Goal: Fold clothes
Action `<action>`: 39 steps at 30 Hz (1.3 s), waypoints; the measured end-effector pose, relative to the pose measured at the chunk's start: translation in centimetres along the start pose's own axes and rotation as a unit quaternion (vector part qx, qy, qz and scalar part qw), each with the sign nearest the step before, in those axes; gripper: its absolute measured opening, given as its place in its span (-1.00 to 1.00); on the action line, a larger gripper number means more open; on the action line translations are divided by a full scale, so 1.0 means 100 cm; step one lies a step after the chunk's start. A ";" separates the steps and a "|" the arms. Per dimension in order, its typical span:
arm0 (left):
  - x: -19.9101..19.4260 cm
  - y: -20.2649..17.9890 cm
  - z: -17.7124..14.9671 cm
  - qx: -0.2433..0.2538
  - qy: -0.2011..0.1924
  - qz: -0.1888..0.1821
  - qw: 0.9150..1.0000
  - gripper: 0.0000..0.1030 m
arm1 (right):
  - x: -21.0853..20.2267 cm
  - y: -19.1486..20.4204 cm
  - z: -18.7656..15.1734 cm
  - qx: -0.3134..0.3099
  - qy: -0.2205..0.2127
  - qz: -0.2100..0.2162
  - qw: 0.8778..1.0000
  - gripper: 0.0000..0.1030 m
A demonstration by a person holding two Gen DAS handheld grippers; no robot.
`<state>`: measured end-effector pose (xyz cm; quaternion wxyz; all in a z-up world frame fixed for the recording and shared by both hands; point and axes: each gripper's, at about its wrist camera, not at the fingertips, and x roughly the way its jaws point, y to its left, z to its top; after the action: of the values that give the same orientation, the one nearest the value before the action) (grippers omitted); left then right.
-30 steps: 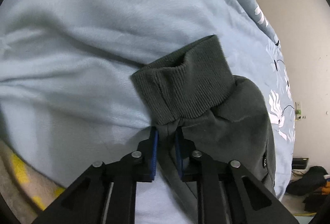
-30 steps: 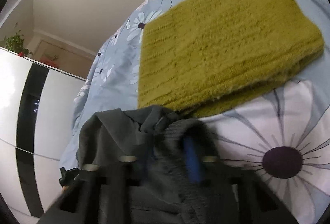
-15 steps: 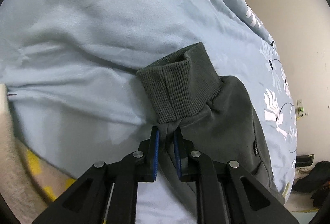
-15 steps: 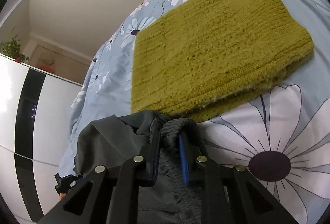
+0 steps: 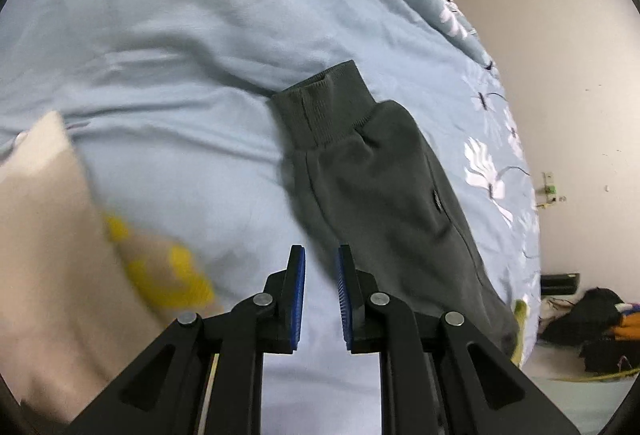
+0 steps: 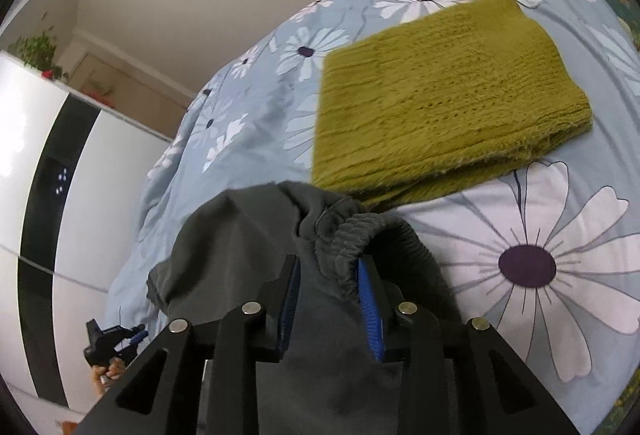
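Dark grey sweatpants [image 5: 384,187] lie on the light blue bedspread [image 5: 180,47], ribbed cuff at the far end. My left gripper [image 5: 321,275] is open and empty, drawn back just short of the pant leg. In the right wrist view the sweatpants [image 6: 248,235] are bunched up, with the elastic waistband lying between the open jaws of my right gripper [image 6: 329,277]. The left gripper [image 6: 116,341] also shows small at the lower left there.
A folded olive-green knit sweater [image 6: 440,103] lies on the floral bedspread [image 6: 540,267] just beyond the waistband. A beige and yellow blanket [image 5: 60,247] sits at the left of the left wrist view. A white wardrobe [image 6: 60,195] stands behind the bed. Dark clothes [image 5: 588,327] lie on the floor.
My left gripper has let go of the pant leg and pulled back from the cuff. My right gripper's jaws have opened around the waistband.
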<state>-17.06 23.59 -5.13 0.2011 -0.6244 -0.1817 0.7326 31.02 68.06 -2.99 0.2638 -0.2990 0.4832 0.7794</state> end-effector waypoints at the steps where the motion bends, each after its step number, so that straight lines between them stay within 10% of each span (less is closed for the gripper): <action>1: -0.008 0.002 -0.005 0.000 0.000 -0.004 1.000 -0.69 | -0.003 0.004 -0.003 -0.006 0.001 0.001 1.000 -0.35; 10: -0.088 0.022 -0.070 0.047 -0.009 -0.013 0.999 -0.63 | -0.042 0.026 -0.047 -0.065 0.010 0.032 0.997 -0.22; 21: -0.143 0.093 -0.126 0.043 -0.058 0.012 0.997 -0.08 | -0.070 -0.013 -0.119 -0.096 0.058 0.021 0.993 0.01; 36: -0.109 0.155 -0.159 -0.052 -0.012 -0.038 0.998 0.04 | -0.044 -0.078 -0.164 0.093 0.091 0.143 0.981 0.33; 39: -0.107 0.158 -0.162 -0.069 -0.012 -0.051 0.996 -0.23 | -0.041 -0.082 -0.163 0.120 0.069 0.153 0.978 0.32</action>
<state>-0.63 4.74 -6.78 0.1923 -0.6181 -0.2662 0.7142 43.01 55.98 -10.72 0.1413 -0.2402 0.6305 0.7244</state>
